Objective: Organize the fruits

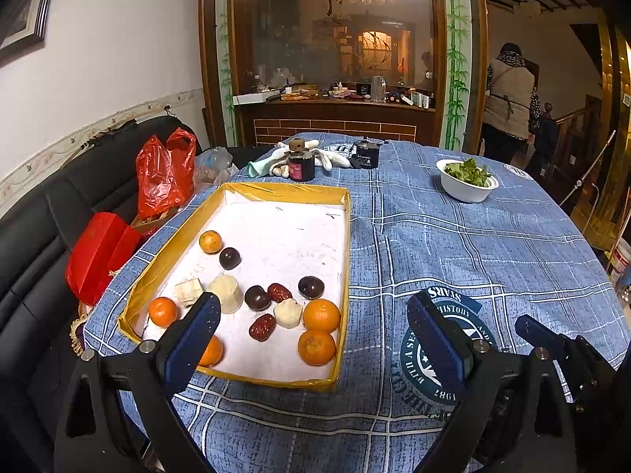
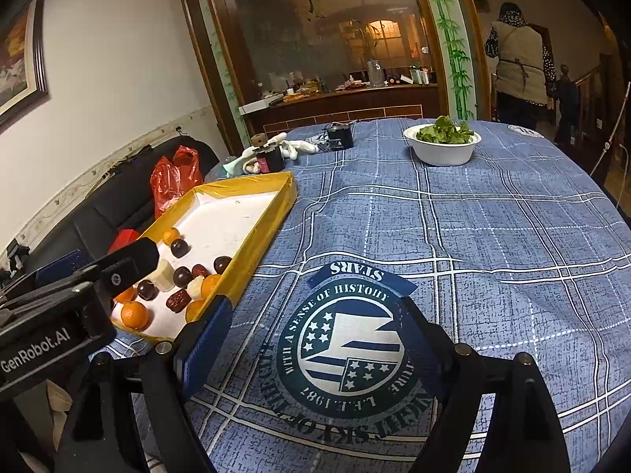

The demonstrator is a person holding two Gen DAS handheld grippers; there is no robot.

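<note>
A yellow-rimmed tray (image 1: 244, 188) with a white floor lies on the blue checked tablecloth. In it are several oranges (image 1: 321, 315), dark plums (image 1: 311, 287), red dates (image 1: 262, 327) and pale chunks (image 1: 225, 291). My left gripper (image 1: 315, 335) is open and empty, above the tray's near right corner. My right gripper (image 2: 315, 339) is open and empty over the round emblem (image 2: 347, 349), right of the tray (image 2: 288, 193). The left gripper's body (image 2: 71, 295) shows in the right wrist view, over the tray's near end.
A white bowl of greens (image 1: 467, 181) stands at the far right of the table. A dark jar (image 1: 301, 163), white gloves (image 1: 331, 157) and a black box (image 1: 366, 154) sit at the far edge. A black sofa with red bags (image 1: 163, 173) is left. A person (image 1: 508, 102) stands behind.
</note>
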